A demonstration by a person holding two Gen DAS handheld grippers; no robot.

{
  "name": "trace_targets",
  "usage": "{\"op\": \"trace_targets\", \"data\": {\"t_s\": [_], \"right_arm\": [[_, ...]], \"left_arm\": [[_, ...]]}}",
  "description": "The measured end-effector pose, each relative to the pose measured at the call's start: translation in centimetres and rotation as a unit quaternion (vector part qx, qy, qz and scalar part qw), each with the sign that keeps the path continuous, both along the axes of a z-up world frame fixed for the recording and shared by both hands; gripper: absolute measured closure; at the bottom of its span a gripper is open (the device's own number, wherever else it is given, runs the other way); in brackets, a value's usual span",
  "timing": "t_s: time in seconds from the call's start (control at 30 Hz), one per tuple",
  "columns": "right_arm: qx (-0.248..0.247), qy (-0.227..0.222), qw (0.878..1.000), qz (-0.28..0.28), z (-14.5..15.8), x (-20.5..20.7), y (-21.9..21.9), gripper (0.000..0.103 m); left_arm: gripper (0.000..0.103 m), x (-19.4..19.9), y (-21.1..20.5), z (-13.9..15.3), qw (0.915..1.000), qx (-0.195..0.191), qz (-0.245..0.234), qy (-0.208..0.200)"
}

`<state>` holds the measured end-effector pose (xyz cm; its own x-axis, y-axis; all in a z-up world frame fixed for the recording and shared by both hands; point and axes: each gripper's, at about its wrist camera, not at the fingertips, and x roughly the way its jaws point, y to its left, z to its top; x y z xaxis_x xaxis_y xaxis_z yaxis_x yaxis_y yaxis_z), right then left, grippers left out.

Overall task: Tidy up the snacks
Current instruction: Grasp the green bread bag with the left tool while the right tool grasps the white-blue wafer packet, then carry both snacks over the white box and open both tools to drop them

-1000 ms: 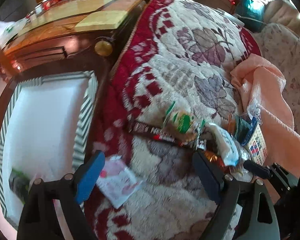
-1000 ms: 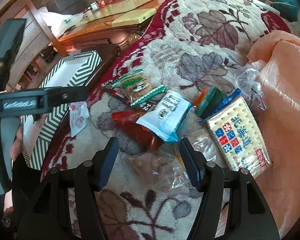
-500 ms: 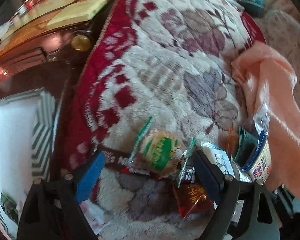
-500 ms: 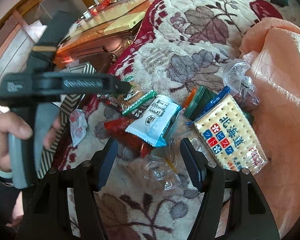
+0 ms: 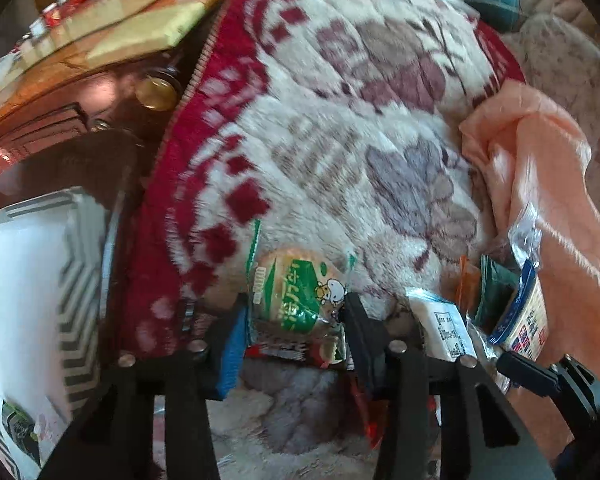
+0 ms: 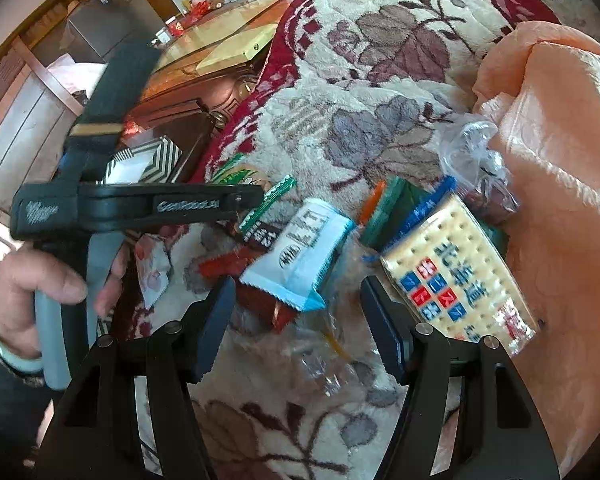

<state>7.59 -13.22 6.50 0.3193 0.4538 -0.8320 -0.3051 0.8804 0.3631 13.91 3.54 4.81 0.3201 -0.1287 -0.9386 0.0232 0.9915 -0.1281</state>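
Two grippers are over my pile of snacks on the flowered blanket (image 6: 380, 92). My left gripper (image 5: 296, 320) has just been closing, and its jaws now press on both sides of the green-labelled bun packet (image 5: 296, 292), which lies on top of a dark bar wrapper (image 5: 284, 350). From the right wrist view I see that same gripper side-on at nine o'clock, held by a hand (image 6: 40, 292), its tip reaching the bun packet (image 6: 240, 176) at the far left of the pile.

My right gripper (image 6: 296, 320) stands apart, its jaws touching nothing; between them lie the corner of a white and blue packet (image 6: 304, 256), a red wrapper (image 6: 260, 300) beneath it, and a clear plastic bag (image 6: 320, 356). At three o'clock of that packet sits the cracker pack (image 6: 456, 276), its right edge resting against the peach cloth (image 6: 560, 160). A small pink packet (image 6: 152, 272) lies alone at nine o'clock of the pile.

At the left wrist view's eight o'clock I see the striped box (image 5: 76, 280) beside the blanket, with one dark packet (image 5: 18, 426) in its lower corner.
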Motion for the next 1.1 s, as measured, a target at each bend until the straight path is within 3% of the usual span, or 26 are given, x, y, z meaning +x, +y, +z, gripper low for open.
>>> {"op": "trace_targets", "data": {"t_s": [0.3, 0.43, 0.47, 0.73, 1.1], "right_arm": [[-0.012, 0.051, 0.999, 0.004, -2.6, 3.8, 2.4, 0.038], [-0.015, 0.061, 0.998, 0.014, -3.8, 4.7, 2.8, 0.069], [-0.015, 0.059, 0.998, 0.015, -3.8, 4.6, 2.7, 0.071], [-0.014, 0.005, 0.999, 0.039, -0.3, 2.1, 2.4, 0.072], [-0.001, -0.032, 0.997, 0.071, 2.7, -1.5, 5.0, 0.072]], "left_arm": [[0.055, -2.6, 2.7, 2.3, 0.9993, -0.017, 0.011, -0.033], [0.055, -3.5, 3.3, 2.8, 0.9990, -0.010, 0.006, -0.043], [0.055, -3.6, 3.6, 2.9, 0.9989, -0.007, 0.007, -0.046], [0.055, -5.3, 5.3, 3.6, 0.9979, -0.017, 0.029, -0.055], [0.055, -9.5, 7.1, 5.2, 0.9953, 0.009, 0.044, -0.086]]}}
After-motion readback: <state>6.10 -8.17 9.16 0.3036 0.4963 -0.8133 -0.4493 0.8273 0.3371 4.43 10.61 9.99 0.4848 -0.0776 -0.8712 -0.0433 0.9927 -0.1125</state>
